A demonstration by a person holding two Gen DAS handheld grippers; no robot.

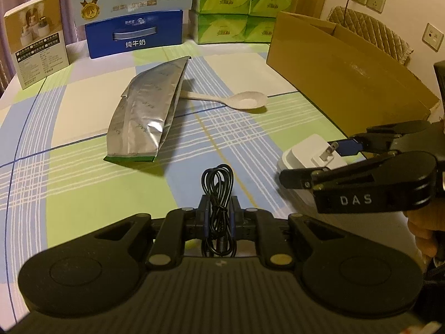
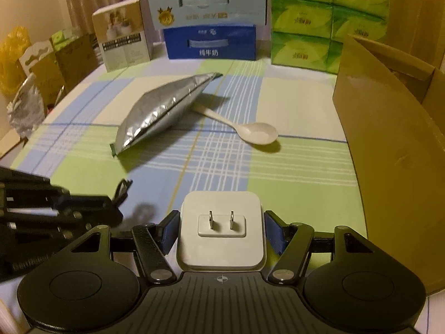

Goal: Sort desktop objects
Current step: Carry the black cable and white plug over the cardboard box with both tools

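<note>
Desktop objects on a checked tablecloth (image 2: 292, 183), two of them at the grippers.

Item 1: black cable (image 1: 219, 192), coiled, clamped between the closed jaws of the left gripper (image 1: 219, 217) and held above the cloth. Item 2: white plug adapter (image 2: 221, 231), prongs up, lying on the cloth between the blue pads of the right gripper (image 2: 221, 233); jaws apart, each pad just beside a side of the adapter, contact not clear. Item 3: silver foil pouch (image 1: 147, 114), lying mid-table. Item 4: pale spoon (image 1: 239, 99), handle tucked under the pouch, bowl toward the cardboard box (image 1: 350, 80), which stands open at the right edge. Background: blue milk carton (image 1: 135, 34), green tissue packs (image 1: 236, 8), small printed box (image 1: 36, 39).
</note>
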